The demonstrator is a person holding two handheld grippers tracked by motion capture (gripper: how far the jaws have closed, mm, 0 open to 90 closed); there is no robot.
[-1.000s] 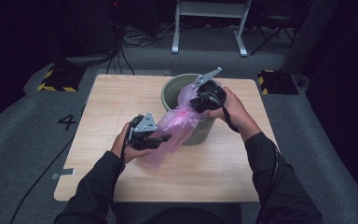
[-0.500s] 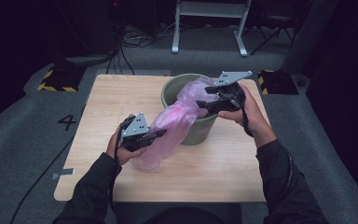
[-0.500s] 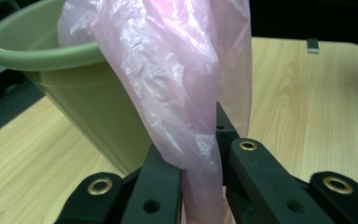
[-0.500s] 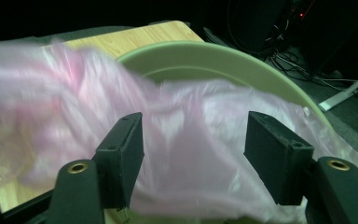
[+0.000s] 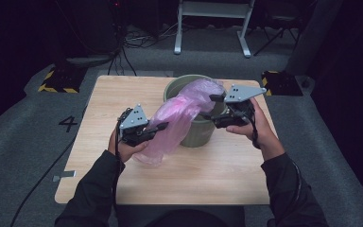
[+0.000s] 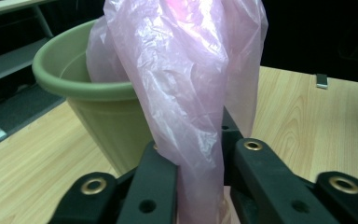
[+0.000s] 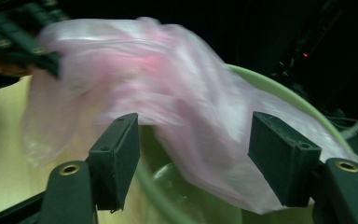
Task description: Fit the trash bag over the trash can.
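Observation:
A thin pink plastic bag (image 5: 179, 118) runs from inside a green plastic pot (image 5: 198, 135) down over its rim to the table. My left gripper (image 5: 158, 128) is shut on the bag's lower part left of the pot. In the left gripper view the film (image 6: 186, 84) is bunched tight between the jaws (image 6: 200, 158), which have just closed and eased slightly. My right gripper (image 5: 211, 108) stands at the pot's right rim. Its jaws (image 7: 196, 154) have just been opening and are wide apart. The bag (image 7: 168, 93) lies beyond them, with neither pad pressing on it.
The pot stands at the back middle of a wooden table (image 5: 217, 179), with bare wood in front and at the left. A dark grey floor with cables, yellow-black blocks (image 5: 56, 80) and a white frame (image 5: 212, 28) surrounds the table.
The right gripper let go of the bag at the pot's front, opened wide and moved right to the rim. The left gripper kept the bag and rose a little.

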